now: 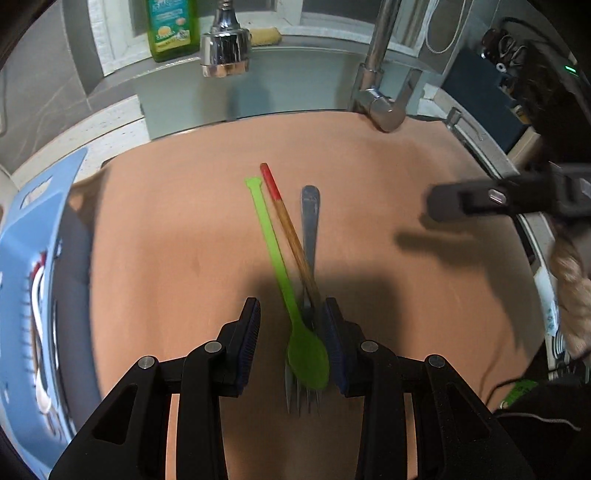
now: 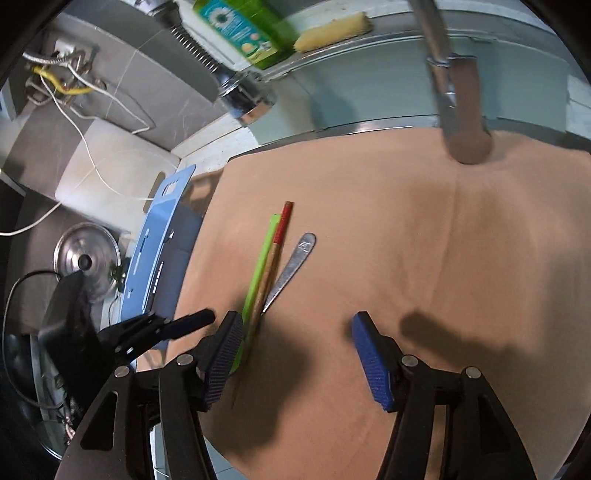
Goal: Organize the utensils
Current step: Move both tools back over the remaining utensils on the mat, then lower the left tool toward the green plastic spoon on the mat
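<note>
A green plastic spoon (image 1: 273, 243), a wooden chopstick with a red end (image 1: 291, 236) and a metal fork (image 1: 310, 221) lie bunched together on a peach mat (image 1: 166, 240). My left gripper (image 1: 293, 332) hangs open right over them. The spoon's bowl and the fork's tines sit between its pads, close to the right pad and not squeezed. In the right wrist view my right gripper (image 2: 299, 350) stands open over bare mat. The spoon handle (image 2: 260, 266), chopstick (image 2: 275, 254) and fork handle (image 2: 295, 258) lie by its left finger. A blue utensil basket (image 1: 37, 258) stands at the mat's left edge.
A faucet (image 1: 384, 74) and a chrome sprayer head (image 1: 225, 48) hang over the far edge of the mat. Behind them, a green soap bottle (image 1: 171, 29) and a sponge (image 1: 264, 35) sit on the ledge. A steel pot lid (image 2: 86, 258) and loose cables lie left of the basket (image 2: 155, 251).
</note>
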The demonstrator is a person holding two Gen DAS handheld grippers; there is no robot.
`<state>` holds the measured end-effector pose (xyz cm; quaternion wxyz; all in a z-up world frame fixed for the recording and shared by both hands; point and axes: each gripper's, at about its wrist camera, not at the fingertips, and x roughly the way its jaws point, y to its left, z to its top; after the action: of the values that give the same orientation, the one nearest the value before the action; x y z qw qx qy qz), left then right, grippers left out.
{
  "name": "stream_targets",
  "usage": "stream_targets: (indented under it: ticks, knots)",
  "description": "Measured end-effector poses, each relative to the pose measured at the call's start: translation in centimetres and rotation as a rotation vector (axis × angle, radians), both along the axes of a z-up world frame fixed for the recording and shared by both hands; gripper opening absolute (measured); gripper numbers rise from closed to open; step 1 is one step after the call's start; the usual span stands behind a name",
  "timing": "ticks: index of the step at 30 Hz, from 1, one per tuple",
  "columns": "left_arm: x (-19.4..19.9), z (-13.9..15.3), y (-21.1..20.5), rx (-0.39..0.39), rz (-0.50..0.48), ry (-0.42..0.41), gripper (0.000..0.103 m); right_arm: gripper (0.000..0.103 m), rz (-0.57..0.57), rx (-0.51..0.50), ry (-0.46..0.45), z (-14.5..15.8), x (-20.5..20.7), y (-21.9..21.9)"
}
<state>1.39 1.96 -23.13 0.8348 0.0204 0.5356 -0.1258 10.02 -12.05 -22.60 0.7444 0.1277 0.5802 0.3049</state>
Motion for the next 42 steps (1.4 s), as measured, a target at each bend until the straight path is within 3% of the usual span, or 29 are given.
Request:
stream_targets:
  ticks: [4,15,34,42]
  knots:
    - [1.6,-0.6,0.0,-0.040,0.017,0.025,0.033,0.052,-0.032,0.010,-0.003,0.2,-0.2,-1.3]
    - [4.6,-2.0,-0.4,0.018,0.019,0.055,0.033,0.052,-0.097,0.017,0.022,-0.5,-0.7,-3.3]
    - [3.0,-2.7,1.7,0.058,0.018,0.122,0.033,0.052,-0.059,0.018,0.040,-1.0,-0.5,-1.4]
    - [2.1,-2.6,0.9,0.125,-0.087,0.099,0.032,0.052,-0.020,0.024,0.049,-1.0,-0.4,0.6]
